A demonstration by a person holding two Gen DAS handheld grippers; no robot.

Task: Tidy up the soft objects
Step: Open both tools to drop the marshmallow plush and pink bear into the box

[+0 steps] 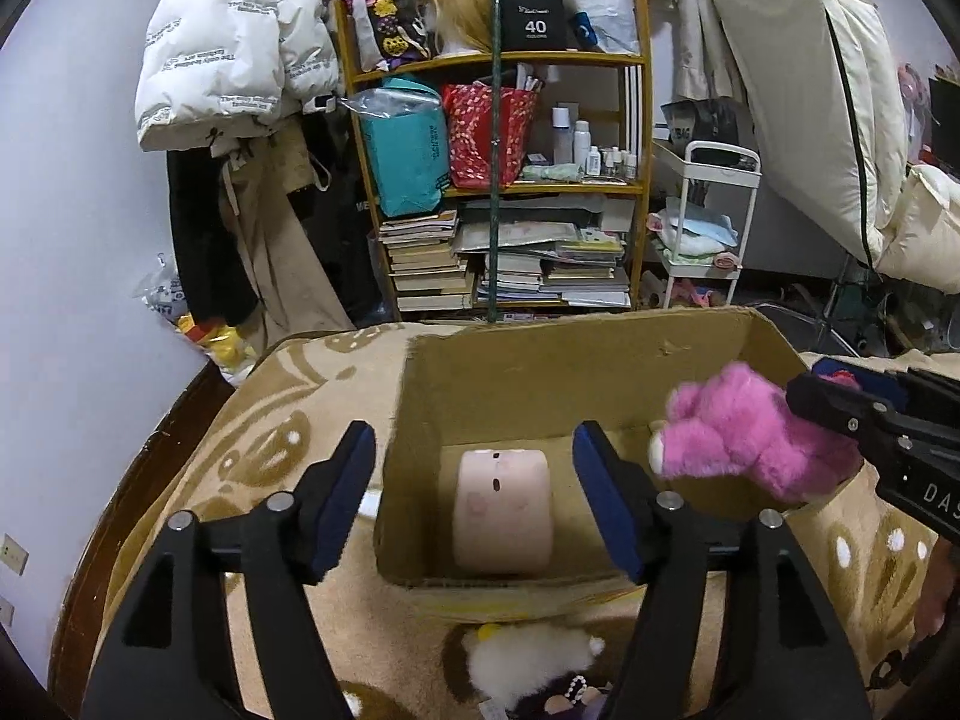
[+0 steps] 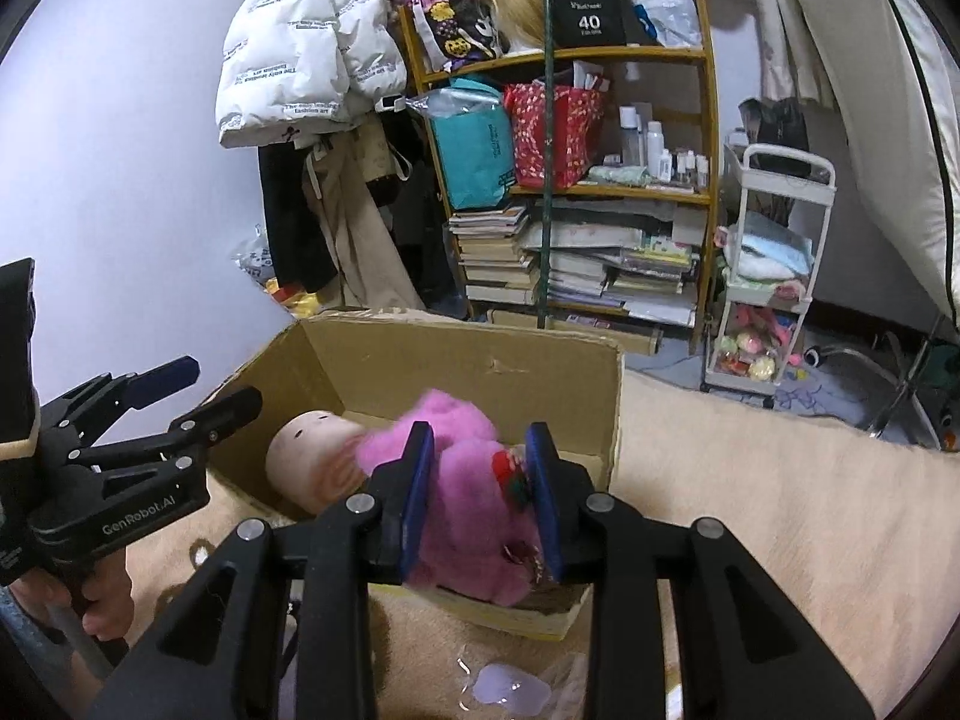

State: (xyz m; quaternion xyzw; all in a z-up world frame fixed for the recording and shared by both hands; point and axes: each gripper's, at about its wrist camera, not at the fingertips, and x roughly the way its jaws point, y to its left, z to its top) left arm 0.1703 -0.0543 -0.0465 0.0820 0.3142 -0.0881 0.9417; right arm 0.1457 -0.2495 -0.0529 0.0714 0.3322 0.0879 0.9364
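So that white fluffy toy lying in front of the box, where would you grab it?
Grip the white fluffy toy across its round, puffy body, coming straight down from above with the open left tool. It lies low on the blanket, so its sides offer little; its lower end is hidden.

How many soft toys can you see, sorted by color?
Pink fluffy toy, held in the right gripper: 1
Pale peach plush in the cardboard box: 1
White fluffy toy on the blanket: 1
Total: 3
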